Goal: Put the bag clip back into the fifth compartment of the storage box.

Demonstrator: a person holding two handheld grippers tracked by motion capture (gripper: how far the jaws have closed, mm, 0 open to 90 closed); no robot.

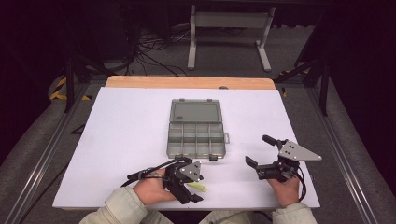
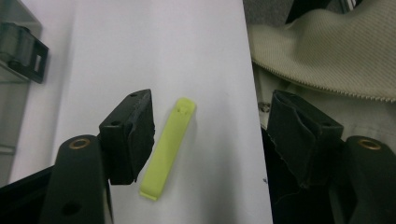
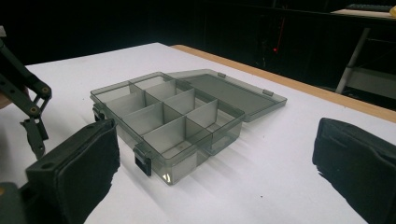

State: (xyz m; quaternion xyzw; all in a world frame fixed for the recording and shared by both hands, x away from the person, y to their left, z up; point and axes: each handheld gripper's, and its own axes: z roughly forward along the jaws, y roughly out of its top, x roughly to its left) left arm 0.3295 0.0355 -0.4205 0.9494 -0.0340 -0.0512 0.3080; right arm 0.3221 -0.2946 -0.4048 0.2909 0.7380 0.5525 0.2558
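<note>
On my left, the left gripper (image 1: 187, 183) sits low at the near edge of the table, its jaws spread wide apart and gripping nothing. One yellow-green clip (image 2: 168, 147) lies flat on the white sheet between those jaws, just beside the left-hand one in the left gripper view; I cannot tell if it touches it. The other jaw stands well apart from the clip, out past the sheet's edge in front of a pale ribbed sleeve (image 2: 327, 51).

Ahead of both grippers and between them stands one grey see-through organiser box (image 1: 196, 135), its lid folded back flat on the far side. I count eight compartments, in two rows of four, and I see nothing in them. Two dark latches sit on its near wall.

On my right, the right gripper (image 1: 260, 154) also has its jaws wide apart, pointing towards the box with bare sheet between them.

The white table (image 1: 121, 135) has one wooden strip along its far edge. Beyond it, the room is dark, with grey floor, loose cables and one pale metal frame.
</note>
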